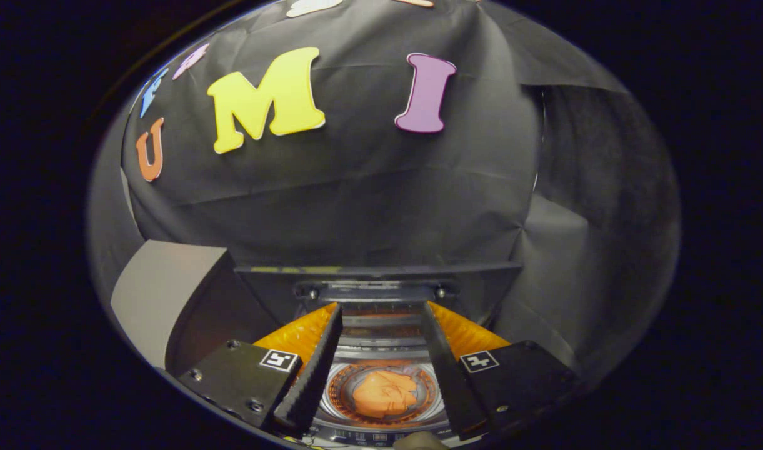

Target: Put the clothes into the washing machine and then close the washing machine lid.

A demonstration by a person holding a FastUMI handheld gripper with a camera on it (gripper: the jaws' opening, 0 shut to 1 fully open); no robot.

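The scene was viewed from a fisheye camera mounted on the gripper (381,312), directed forward along its two fingers (309,369), which were seen spread apart. The view was held above and close to the washing machine (381,294), so that its open drum (381,395) was looked into from over the near rim. Beyond the machine, the booth's black cloth wall (356,206) was faced squarely, at short range.

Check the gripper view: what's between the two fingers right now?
In the gripper view, the open gripper grips nothing; through the gap shows the washing machine drum below, with the orange cloth lying inside it.
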